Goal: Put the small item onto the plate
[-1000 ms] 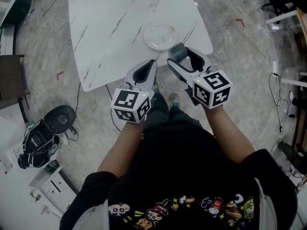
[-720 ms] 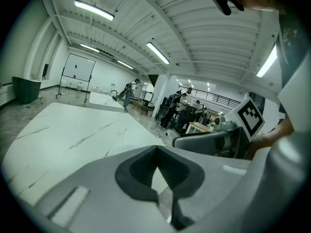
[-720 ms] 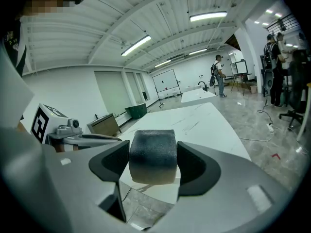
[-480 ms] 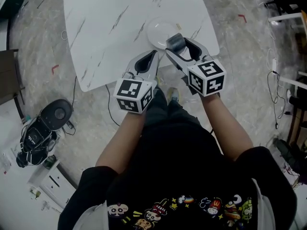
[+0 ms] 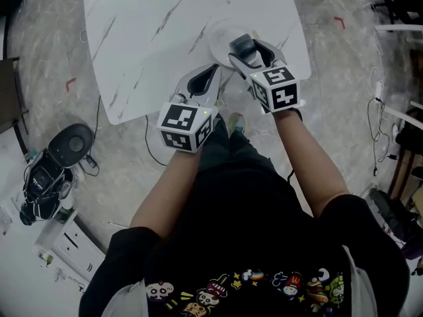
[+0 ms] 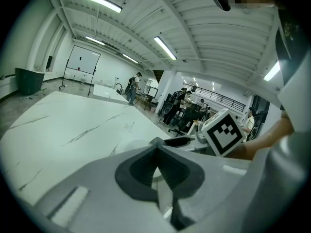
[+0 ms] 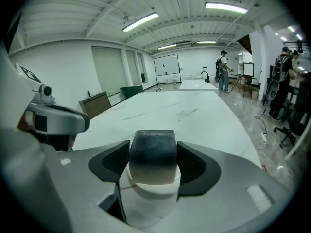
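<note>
The right gripper [image 7: 153, 155] clamps the small dark item [image 7: 152, 149] over the plate [image 5: 219, 35]; the left gripper [image 6: 156, 149] is closed, empty

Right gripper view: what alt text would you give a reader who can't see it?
The right gripper clamps a small dark block, paler at its base, between its grey jaws over a white plate on a white marble table. People stand far off in a bright hall.

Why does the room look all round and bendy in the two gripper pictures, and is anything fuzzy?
Left gripper view: the wide lens bows the ceiling lights and darkens the corners. Right gripper view: same curving, yet the small item looks fairly sharp. Head view: evenly lit, barely bent.
</note>
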`<state>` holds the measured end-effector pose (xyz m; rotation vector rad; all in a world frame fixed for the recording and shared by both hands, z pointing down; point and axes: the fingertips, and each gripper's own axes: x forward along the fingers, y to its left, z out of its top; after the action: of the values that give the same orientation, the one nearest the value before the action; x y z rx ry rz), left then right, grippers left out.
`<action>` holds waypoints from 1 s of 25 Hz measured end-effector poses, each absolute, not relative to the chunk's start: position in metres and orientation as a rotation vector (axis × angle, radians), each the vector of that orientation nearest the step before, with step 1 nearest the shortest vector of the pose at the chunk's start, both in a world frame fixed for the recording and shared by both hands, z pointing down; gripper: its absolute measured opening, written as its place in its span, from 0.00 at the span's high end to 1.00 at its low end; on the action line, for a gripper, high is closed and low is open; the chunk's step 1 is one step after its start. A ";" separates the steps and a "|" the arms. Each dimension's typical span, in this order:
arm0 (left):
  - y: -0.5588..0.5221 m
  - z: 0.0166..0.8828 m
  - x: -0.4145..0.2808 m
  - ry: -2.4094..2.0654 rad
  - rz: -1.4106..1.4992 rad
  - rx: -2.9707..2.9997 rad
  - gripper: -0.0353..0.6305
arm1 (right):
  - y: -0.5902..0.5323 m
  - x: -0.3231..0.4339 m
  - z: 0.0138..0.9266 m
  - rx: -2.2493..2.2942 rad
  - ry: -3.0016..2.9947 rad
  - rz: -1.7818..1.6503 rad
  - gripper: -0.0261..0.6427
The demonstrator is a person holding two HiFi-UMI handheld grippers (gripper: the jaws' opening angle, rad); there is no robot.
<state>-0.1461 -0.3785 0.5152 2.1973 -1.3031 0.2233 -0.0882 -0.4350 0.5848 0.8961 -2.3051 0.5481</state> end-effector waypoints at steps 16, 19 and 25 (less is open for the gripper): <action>-0.382 0.533 -0.160 -1.309 0.202 2.145 0.95 | -0.452 -0.102 0.627 0.829 -2.165 0.454 0.46; -0.381 0.533 -0.163 -1.319 0.195 2.139 0.95 | -0.455 -0.105 0.631 0.828 -2.153 0.451 0.46; -0.378 0.536 -0.166 -1.321 0.183 2.129 0.95 | -0.462 -0.108 0.636 0.825 -2.139 0.424 0.47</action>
<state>-0.1655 -0.3778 0.5362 2.1286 -1.3212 0.1834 -0.1077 -0.4622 0.6364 0.8252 -2.1389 0.4243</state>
